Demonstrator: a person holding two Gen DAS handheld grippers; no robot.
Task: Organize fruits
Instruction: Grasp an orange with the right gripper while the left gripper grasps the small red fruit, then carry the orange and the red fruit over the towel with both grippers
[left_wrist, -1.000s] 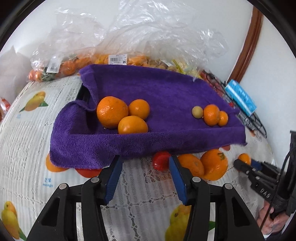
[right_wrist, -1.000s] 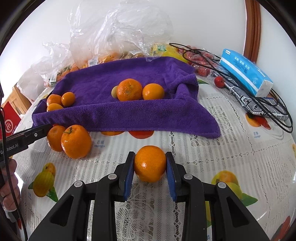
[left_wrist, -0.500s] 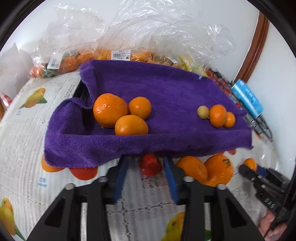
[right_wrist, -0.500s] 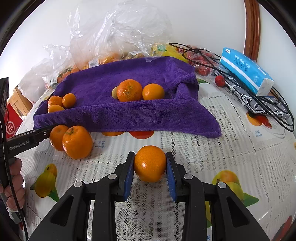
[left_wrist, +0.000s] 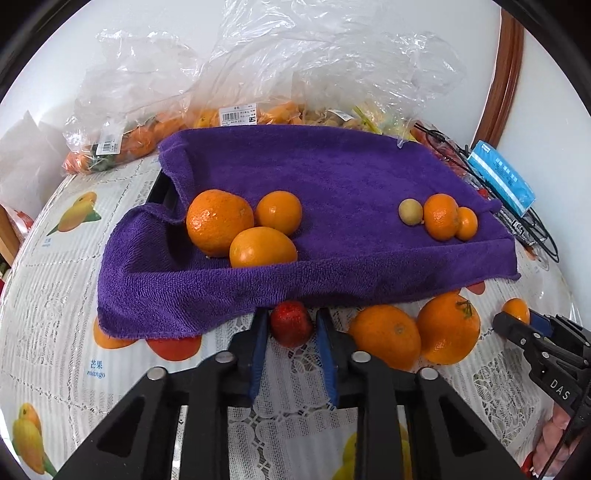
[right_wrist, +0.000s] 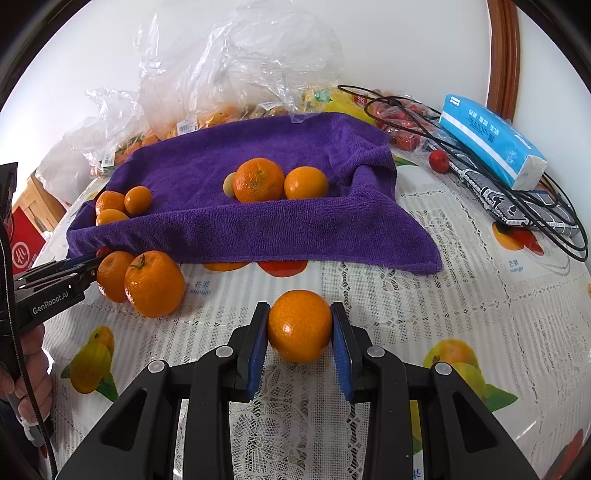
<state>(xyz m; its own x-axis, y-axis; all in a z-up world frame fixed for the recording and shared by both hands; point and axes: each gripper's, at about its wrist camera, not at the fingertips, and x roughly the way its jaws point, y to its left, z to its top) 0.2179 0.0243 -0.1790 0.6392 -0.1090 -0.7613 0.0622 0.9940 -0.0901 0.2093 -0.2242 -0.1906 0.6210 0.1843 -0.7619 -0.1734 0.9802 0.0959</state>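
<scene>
Right now your left gripper (left_wrist: 291, 328) has its two blue pads on each side of a small red strawberry (left_wrist: 290, 322), which sits on the lace tablecloth (left_wrist: 55, 317) just at the front edge of the purple towel (left_wrist: 332, 177). The pads look very close to the berry, but you cannot tell if they are squeezing it yet. Your right gripper (right_wrist: 299, 334) is clamped on an orange (right_wrist: 299, 330), with both pads pressing its sides, out on the tablecloth in front of the towel. On the towel, three oranges (left_wrist: 236, 229) sit together on the left side, and on the right side two small oranges (left_wrist: 448, 218) sit touching, with a little yellow-green fruit (left_wrist: 410, 211) beside them. Two big oranges (left_wrist: 413, 338) lie side by side on the tablecloth, just to the right of the strawberry. Behind the towel are clear plastic bags (left_wrist: 295, 66) with more fruit inside. A blue tissue pack (right_wrist: 491, 138) and black cables (right_wrist: 546, 218) lie far off on the right.
</scene>
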